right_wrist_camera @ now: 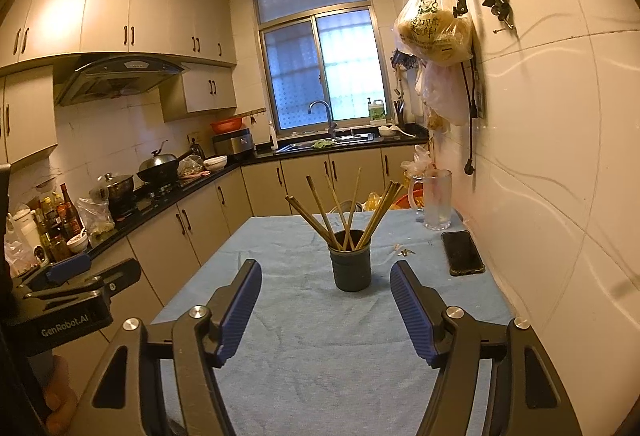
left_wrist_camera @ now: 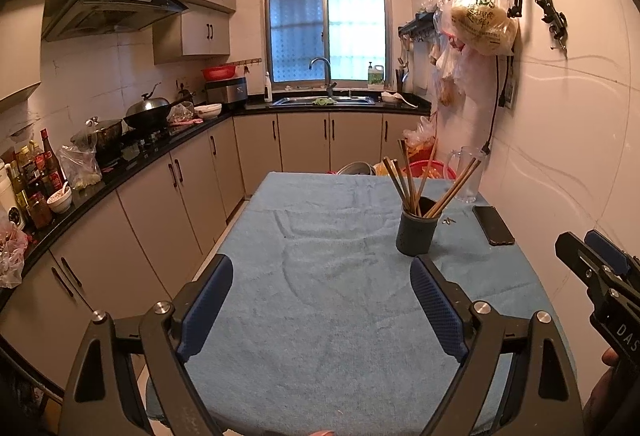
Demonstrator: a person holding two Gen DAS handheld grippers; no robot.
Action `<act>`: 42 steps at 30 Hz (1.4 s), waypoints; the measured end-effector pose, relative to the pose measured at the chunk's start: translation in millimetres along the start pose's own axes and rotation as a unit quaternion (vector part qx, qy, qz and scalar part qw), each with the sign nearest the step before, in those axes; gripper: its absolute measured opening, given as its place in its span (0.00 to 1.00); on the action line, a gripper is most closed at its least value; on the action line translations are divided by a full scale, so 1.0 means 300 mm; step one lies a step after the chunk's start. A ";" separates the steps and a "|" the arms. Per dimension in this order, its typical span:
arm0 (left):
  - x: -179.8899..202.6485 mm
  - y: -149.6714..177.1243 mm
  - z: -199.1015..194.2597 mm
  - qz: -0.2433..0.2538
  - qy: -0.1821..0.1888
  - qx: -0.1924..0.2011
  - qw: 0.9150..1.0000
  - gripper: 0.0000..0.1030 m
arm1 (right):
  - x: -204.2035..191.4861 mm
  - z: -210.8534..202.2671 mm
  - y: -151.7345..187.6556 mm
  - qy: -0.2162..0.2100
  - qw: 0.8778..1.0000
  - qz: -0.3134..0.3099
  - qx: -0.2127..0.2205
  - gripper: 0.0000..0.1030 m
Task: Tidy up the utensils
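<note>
Right wrist view, "GenRobot.AI" on left tongs (right_wrist_camera: 68, 272)

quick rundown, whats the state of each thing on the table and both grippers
left gripper: open, holding nothing
right gripper: open, holding nothing
dark cup: upright on the cloth
chopsticks: standing in the cup, fanned out
phone: lying flat, screen dark
glass mug: upright, looks empty
blue cloth: spread over the table, wrinkled
</note>
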State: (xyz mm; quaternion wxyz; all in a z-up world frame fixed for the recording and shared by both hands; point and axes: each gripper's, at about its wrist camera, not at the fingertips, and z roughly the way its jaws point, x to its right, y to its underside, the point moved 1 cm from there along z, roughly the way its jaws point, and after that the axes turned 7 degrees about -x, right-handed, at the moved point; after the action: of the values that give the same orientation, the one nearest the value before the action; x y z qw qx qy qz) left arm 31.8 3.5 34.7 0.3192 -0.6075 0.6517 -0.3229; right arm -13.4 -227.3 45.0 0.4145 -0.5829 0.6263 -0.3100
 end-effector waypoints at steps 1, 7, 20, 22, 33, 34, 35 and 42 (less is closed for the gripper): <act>0.000 0.000 0.000 0.000 0.000 0.001 1.000 0.88 | 0.002 0.001 -0.001 0.001 1.000 0.000 0.000 0.68; 0.014 0.004 0.013 0.008 0.000 -0.005 1.000 0.88 | 0.018 0.002 -0.001 0.006 1.000 0.007 0.000 0.68; 0.028 0.007 0.010 0.012 -0.005 -0.007 1.000 0.88 | 0.032 0.006 0.003 0.010 1.000 0.012 0.001 0.68; 0.028 0.007 0.009 0.013 -0.006 -0.004 1.000 0.88 | 0.030 0.004 0.005 0.011 1.000 0.012 0.002 0.68; 0.021 0.011 0.011 0.009 -0.009 -0.004 1.000 0.88 | 0.029 0.003 0.006 0.010 1.000 0.012 0.002 0.69; 0.022 0.011 0.011 0.010 -0.010 -0.004 1.000 0.88 | 0.029 0.003 0.006 0.011 1.000 0.012 0.002 0.69; 0.022 0.012 0.011 0.011 -0.010 -0.005 1.000 0.88 | 0.029 0.004 0.006 0.011 1.000 0.012 0.001 0.69; 0.019 0.012 0.011 0.012 -0.010 -0.005 1.000 0.88 | 0.028 0.006 0.009 0.010 1.000 0.011 0.000 0.69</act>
State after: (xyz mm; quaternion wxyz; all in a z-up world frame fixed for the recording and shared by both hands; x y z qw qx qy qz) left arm 32.0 -2.1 29.6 0.3267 -0.6044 0.6571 -0.3100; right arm -13.0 -235.2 40.5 0.4119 -0.5729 0.6364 -0.3116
